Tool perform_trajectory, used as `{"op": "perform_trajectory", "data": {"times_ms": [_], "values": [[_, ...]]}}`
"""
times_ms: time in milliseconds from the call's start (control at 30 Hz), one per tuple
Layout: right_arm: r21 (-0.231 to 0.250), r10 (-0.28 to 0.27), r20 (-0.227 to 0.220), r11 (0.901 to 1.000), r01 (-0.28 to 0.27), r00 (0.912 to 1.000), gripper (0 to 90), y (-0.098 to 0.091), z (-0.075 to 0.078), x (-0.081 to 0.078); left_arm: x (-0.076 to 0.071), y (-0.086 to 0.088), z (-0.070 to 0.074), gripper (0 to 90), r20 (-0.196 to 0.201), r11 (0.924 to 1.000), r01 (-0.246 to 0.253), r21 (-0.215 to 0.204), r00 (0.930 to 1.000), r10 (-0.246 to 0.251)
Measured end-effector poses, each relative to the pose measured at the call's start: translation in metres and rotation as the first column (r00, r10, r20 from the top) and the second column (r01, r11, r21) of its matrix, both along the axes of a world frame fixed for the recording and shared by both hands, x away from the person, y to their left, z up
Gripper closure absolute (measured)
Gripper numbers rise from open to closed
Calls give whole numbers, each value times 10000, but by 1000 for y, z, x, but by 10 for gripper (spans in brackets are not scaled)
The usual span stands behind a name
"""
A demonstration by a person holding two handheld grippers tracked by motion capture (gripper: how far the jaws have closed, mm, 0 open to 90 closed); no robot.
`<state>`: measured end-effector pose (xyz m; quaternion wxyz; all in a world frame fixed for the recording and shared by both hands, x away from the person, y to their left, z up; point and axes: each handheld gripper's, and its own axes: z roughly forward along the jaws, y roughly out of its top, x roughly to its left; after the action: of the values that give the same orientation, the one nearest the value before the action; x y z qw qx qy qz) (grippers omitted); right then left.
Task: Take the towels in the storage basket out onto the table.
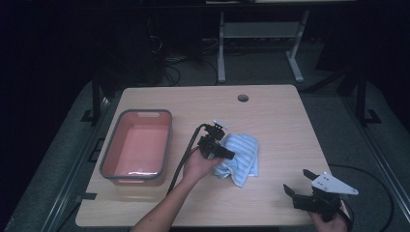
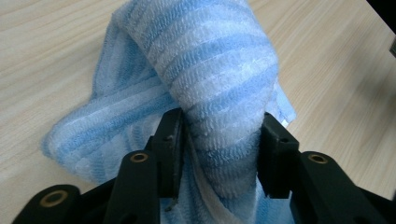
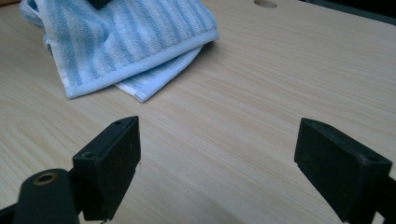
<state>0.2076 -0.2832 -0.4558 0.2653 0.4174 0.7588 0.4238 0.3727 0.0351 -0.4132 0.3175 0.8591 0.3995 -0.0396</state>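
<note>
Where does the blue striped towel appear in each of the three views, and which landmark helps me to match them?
High view: the blue striped towel lies near the table's middle, at the left gripper.
Left gripper view: the towel rises in a fold between the two black jaws.
Right gripper view: the towel is at the upper left, beyond the jaws.
Shared landmark: the light wooden table.

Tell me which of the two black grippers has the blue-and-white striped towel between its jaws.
The left gripper: a fold of the blue-and-white striped towel sits between its jaws. The right gripper stands wide open over bare wooden table, apart from the towel.
</note>
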Motion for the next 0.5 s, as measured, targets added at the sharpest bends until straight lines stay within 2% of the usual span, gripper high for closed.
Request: {"op": "perform_trajectory", "data": {"times_ms": [67, 333, 500], "values": [[5, -1, -22, 10000, 1, 10000, 141, 0, 0, 0, -1, 0, 0, 534, 169, 10000, 11, 9, 9999, -11], [-10, 38, -84, 10000, -38, 10000, 141, 1, -1, 1, -2, 0, 0, 477, 156, 10000, 27, -81, 9999, -26], [-1, 25, -82, 10000, -25, 10000, 141, 1, -2, 1, -4, 3, 0, 445, 86, 9995, 54, -301, 9999, -52]]}}
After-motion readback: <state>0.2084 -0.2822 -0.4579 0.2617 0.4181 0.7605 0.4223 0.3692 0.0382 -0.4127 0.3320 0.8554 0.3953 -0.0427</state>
